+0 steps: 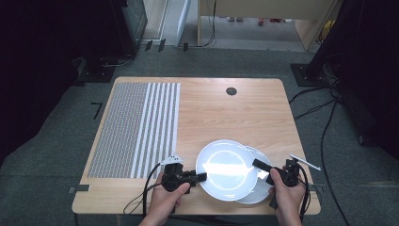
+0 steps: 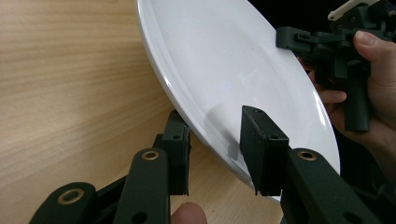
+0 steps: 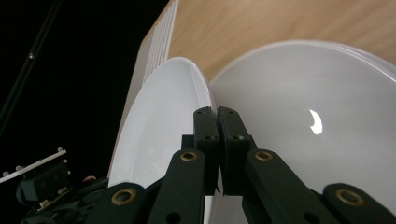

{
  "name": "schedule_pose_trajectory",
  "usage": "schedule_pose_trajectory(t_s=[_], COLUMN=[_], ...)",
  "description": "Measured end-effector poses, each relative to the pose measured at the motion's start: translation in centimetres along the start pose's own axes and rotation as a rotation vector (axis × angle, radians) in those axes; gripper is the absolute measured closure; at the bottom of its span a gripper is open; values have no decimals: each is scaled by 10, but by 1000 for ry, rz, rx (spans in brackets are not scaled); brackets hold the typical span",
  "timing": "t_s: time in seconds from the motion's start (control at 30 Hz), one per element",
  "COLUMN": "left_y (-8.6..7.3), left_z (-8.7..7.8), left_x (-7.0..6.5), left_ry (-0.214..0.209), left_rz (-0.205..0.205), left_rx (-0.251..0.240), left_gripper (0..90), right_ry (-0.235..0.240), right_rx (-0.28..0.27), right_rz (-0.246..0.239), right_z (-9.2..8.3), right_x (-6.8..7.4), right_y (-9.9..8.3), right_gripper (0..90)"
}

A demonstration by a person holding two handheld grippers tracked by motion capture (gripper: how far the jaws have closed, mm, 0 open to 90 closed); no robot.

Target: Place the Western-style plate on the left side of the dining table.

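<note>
So we've got a light wooden table (image 1: 244,113) with a grey-and-white striped woven mat (image 1: 136,127) covering its left part and a small round black cap (image 1: 231,91) near the far edge. Toward the near edge we see two round glossy white plates: the upper plate (image 1: 226,168) is lifted and tilted, overlapping the lower plate (image 1: 260,187) that lies flat on the wood to its right. In the left gripper view our left gripper (image 2: 219,140) has its jaws parted around the upper plate's (image 2: 233,65) rim, one jaw under and one on top; whether they're actually pinching it we can't tell. The right gripper (image 3: 218,135) has its jaws pressed nearly together on the opposite rim of that same plate (image 3: 159,135), with the lower plate (image 3: 303,121) just beside it.
</note>
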State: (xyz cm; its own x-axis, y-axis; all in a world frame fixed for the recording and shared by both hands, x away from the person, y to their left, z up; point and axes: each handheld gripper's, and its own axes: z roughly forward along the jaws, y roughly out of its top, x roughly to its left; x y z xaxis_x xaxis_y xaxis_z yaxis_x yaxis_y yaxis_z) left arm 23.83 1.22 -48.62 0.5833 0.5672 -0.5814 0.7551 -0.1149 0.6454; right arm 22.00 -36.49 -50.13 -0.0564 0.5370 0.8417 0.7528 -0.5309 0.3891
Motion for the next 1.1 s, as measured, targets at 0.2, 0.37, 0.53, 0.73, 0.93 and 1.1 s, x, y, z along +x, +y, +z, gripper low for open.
schedule_pose_trajectory(t_s=[0.2, 0.37, 0.53, 0.73, 0.93, 1.1], left_y=[16, 28, 39, 50, 56, 61], left_z=[-22, -46, -74, -108, -142, -165], left_x=[7, 18, 34, 54, 87, 117], left_ry=[49, 114, 153, 206, 281, 331], left_rz=[13, 8, -17, -34, -73, -121], left_rx=[-63, -130, -188, -232, -248, -255], left_gripper=[643, 638, 644, 643, 632, 635], right_ry=[37, 63, 99, 122, 134, 141], right_rx=[-22, -20, 9, 20, 50, 72], right_rz=[-67, -83, -78, -83, -72, -48], right_z=[20, 40, 71, 110, 161, 207], right_x=[36, 57, 83, 113, 138, 150], right_y=[15, 22, 29, 30, 21, 12], right_gripper=[889, 890, 890, 890, 890, 890])
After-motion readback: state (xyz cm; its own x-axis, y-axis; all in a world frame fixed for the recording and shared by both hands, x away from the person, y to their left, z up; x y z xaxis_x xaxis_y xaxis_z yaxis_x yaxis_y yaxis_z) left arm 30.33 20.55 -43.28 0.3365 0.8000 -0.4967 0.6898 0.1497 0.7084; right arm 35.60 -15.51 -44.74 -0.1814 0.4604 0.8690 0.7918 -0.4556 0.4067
